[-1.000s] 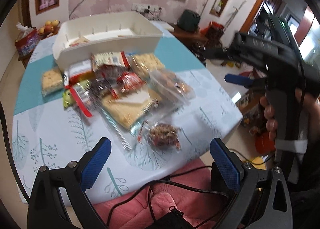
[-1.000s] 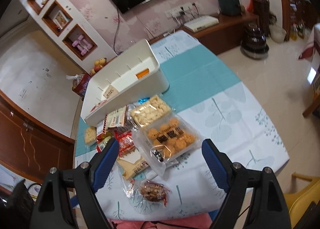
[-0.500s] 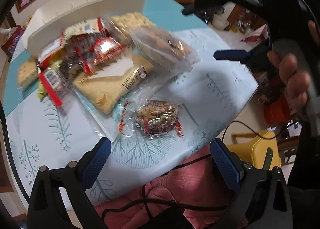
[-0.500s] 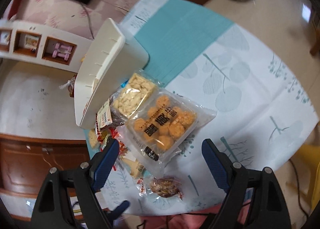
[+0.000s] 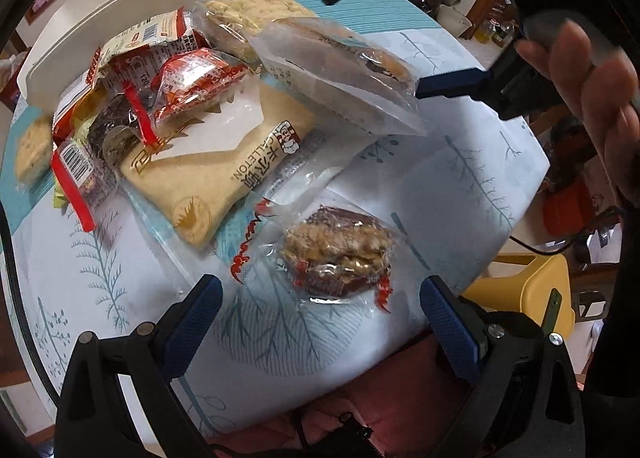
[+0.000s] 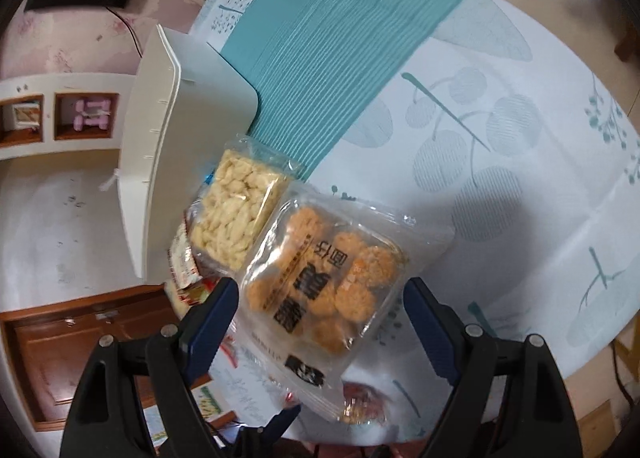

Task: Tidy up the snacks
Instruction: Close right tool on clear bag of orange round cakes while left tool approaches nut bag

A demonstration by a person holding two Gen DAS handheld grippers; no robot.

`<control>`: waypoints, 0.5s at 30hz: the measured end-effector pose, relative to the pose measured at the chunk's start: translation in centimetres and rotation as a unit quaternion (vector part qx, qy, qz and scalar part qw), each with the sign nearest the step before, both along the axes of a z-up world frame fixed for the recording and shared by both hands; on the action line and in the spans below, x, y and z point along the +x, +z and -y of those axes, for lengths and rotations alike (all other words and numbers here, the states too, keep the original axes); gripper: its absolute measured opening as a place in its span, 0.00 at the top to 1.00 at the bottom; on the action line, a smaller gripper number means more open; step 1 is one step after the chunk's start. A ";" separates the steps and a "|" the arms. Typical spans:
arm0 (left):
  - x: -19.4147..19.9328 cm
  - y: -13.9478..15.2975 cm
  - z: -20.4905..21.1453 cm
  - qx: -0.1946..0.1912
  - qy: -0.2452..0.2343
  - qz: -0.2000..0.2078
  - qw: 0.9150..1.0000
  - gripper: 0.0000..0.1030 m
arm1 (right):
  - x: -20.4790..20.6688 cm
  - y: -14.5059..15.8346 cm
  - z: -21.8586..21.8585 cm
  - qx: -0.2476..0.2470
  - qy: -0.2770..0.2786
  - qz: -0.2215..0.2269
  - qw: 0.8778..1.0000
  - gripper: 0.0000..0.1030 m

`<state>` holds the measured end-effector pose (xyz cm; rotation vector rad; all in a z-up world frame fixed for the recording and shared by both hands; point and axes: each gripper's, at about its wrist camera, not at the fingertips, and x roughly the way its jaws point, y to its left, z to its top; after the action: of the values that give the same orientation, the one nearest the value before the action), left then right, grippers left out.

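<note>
A heap of snack packets lies in front of a white bin (image 5: 140, 5) on the tablecloth. My left gripper (image 5: 320, 298) is open and points steeply down. A clear-wrapped walnut snack (image 5: 340, 254) lies on the cloth just ahead of its blue fingertips. Behind it are a beige biscuit packet (image 5: 224, 169) and red packets (image 5: 192, 85). My right gripper (image 6: 320, 298) is open, its fingers on either side of a clear pack of orange cookies (image 6: 328, 278). I cannot tell whether they touch it. A pale puffed-rice pack (image 6: 240, 209) lies beyond, against the bin (image 6: 188, 137).
A teal runner (image 6: 340, 37) crosses the table behind the heap. The table's near edge is close under both grippers, with pink cloth (image 5: 360, 398) below it. A yellow seat (image 5: 520, 286) stands off the right corner. A hand (image 5: 592, 97) holds the right gripper.
Both grippers have come down toward the table and tilted steeply. The left closed in over the walnut snack. The right rolled and dropped around the orange cookie pack. Both stayed open.
</note>
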<state>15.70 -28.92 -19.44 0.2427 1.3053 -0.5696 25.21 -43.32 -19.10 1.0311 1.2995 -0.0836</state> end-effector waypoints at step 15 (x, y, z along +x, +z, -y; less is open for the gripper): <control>0.7 -1.4 1.0 0.018 0.003 0.016 1.000 0.04 | 3.3 -1.9 -1.6 -0.010 0.006 -0.047 0.999 0.05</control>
<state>16.39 -29.88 -20.81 0.2766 1.2858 -0.5343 28.51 -41.68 -21.04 1.0120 1.3879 -0.1381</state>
